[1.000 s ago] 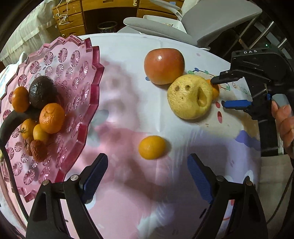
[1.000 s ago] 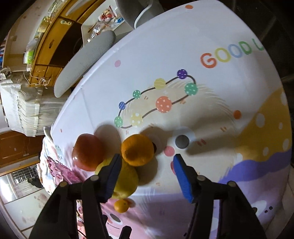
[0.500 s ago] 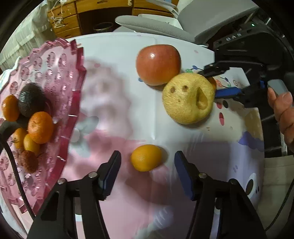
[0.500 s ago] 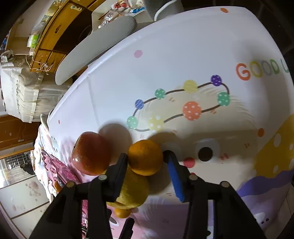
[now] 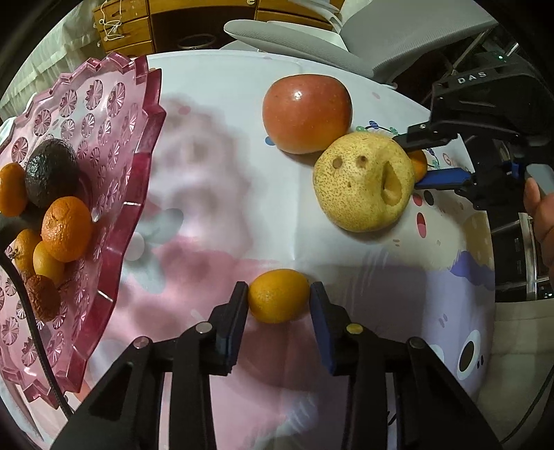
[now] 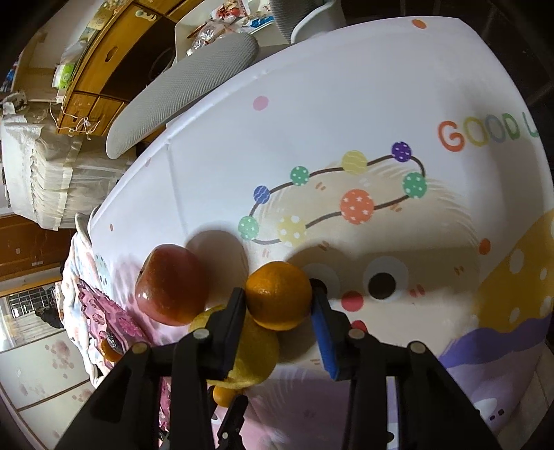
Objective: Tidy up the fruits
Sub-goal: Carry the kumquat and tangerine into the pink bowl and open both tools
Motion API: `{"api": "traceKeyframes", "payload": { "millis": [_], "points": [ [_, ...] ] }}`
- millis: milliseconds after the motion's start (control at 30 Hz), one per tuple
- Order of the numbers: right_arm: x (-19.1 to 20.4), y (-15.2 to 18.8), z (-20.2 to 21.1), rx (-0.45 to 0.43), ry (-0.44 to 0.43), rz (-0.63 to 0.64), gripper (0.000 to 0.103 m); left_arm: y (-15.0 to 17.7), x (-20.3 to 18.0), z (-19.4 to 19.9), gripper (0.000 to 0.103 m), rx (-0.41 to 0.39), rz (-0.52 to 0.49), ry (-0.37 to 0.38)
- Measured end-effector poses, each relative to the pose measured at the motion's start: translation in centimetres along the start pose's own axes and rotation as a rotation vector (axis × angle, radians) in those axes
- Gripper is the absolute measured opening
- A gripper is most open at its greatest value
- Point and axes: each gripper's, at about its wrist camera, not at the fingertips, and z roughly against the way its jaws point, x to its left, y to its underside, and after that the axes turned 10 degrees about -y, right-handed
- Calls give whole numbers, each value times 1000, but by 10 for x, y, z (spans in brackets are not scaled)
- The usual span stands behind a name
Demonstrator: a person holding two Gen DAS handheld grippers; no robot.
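Observation:
On the printed tablecloth lies a small orange (image 5: 278,297), and my left gripper (image 5: 278,294) has its jaws closing on it, both blue pads touching its sides. Behind the yellow pear (image 5: 363,180), my right gripper (image 6: 278,297) is closing on a bigger orange (image 6: 278,294), pads against both sides. That orange leans on the pear (image 6: 256,353), beside a red apple (image 6: 173,285). In the left wrist view the apple (image 5: 306,114) sits behind the pear. At the left, the pink glass plate (image 5: 152,114) holds a dark avocado (image 5: 52,171) and several small oranges.
A grey chair (image 5: 381,34) and wooden drawers (image 5: 138,27) stand past the table's far edge. A person's hand (image 5: 540,214) holds the right gripper's handle at the right edge. The cloth between plate and pear is bare.
My left gripper came down around the small orange and its jaws went from wide apart to touching it. The right jaws narrowed onto the bigger orange.

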Motion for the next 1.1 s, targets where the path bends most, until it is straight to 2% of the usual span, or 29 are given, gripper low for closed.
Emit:
{"api": "traceKeyframes", "payload": {
  "millis": [333, 633, 1100],
  "points": [
    [3, 18, 33, -45, -48, -24, 39, 6, 3, 36, 34, -42, -26, 62],
    [32, 50, 67, -95, -94, 24, 39, 11, 18, 105, 34, -148, -28, 118],
    [106, 119, 76, -119, -142, 137, 39, 30, 97, 171, 34, -259, 56, 115]
  ]
}}
